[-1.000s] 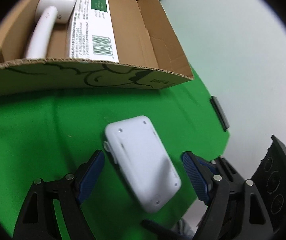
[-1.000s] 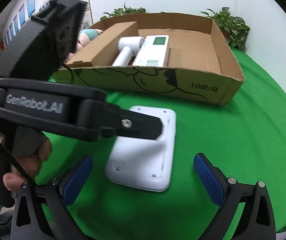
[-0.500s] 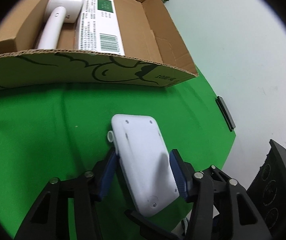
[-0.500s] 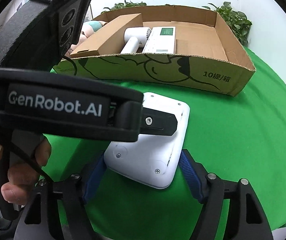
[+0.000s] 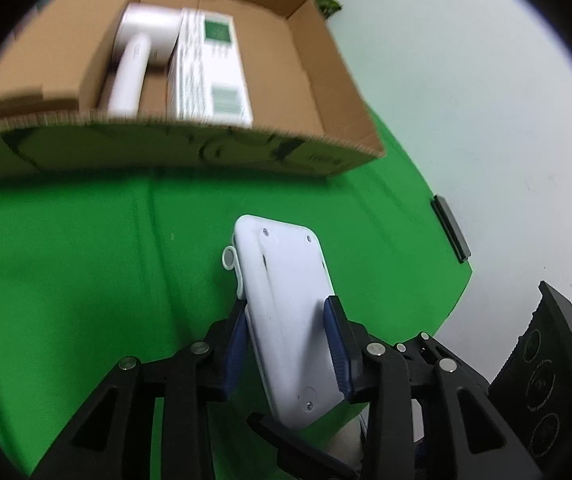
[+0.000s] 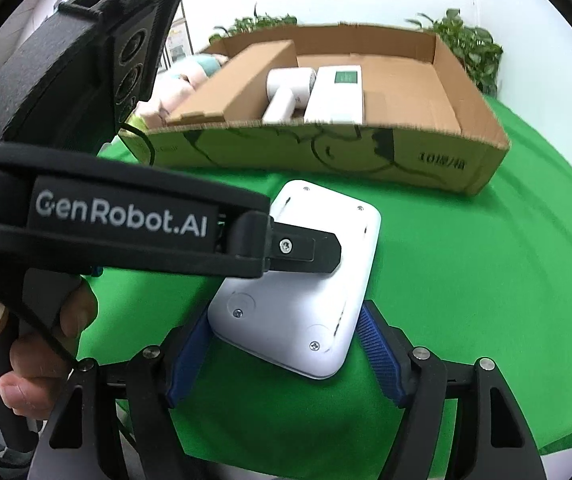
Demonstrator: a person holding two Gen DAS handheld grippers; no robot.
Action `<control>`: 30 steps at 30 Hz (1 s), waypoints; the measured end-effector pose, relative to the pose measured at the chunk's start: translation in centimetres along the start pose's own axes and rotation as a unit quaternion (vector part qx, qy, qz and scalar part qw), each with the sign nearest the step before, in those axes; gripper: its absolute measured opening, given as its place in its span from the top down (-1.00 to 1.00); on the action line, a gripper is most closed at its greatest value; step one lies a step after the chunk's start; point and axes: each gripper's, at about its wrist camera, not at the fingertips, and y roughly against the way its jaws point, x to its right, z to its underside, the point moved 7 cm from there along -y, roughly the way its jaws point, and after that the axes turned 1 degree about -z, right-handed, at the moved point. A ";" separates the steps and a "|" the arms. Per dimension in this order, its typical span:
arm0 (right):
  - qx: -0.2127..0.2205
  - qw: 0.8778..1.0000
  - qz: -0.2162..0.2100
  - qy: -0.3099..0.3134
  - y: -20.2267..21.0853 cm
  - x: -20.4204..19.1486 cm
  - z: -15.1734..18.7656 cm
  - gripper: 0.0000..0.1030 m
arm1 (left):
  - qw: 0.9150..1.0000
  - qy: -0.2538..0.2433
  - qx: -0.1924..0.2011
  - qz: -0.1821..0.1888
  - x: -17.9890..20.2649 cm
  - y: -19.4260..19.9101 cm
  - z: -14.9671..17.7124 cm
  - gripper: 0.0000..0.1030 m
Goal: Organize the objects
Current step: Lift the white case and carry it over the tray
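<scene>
A flat white plastic device (image 5: 286, 304) with rounded corners and small screws is held by both grippers above the green cloth. My left gripper (image 5: 287, 340) is shut on its long sides. My right gripper (image 6: 284, 344) is shut on its near end; the device (image 6: 305, 280) is tilted up, and the left gripper's arm (image 6: 126, 220) crosses over it. Behind stands an open cardboard box (image 6: 465, 168) holding a white hair dryer (image 6: 289, 88) and a white carton with a green label (image 6: 337, 92).
The box (image 5: 345, 160) sits at the far side of the round green table (image 5: 66, 260), and its front wall faces me. A white wall is at the right. Potted plants (image 6: 473, 48) stand behind the box. The table edge curves at the right.
Both grippers closed on the white device, then lifted and tilted it off the cloth. The box now looks a little nearer.
</scene>
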 end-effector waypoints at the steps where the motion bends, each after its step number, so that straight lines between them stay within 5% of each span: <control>1: 0.007 1.000 -0.001 0.002 0.4 -0.1 -0.4 -0.35 | 1.000 -0.005 0.007 -0.002 0.3 0.5 -0.4 0.31; 11: 0.095 0.994 -0.011 0.054 4.4 -1.8 -8.2 -0.35 | 0.993 -0.064 0.092 -0.032 3.8 8.0 -7.1 0.32; 20: 0.153 0.982 0.000 0.110 8.2 -1.9 -19.5 -0.35 | 0.977 -0.121 0.171 -0.033 8.1 14.8 -16.1 0.34; 30: 0.155 0.979 0.003 0.133 7.7 -0.4 -31.9 -0.35 | 0.973 -0.139 0.185 -0.027 8.9 17.4 -26.2 0.38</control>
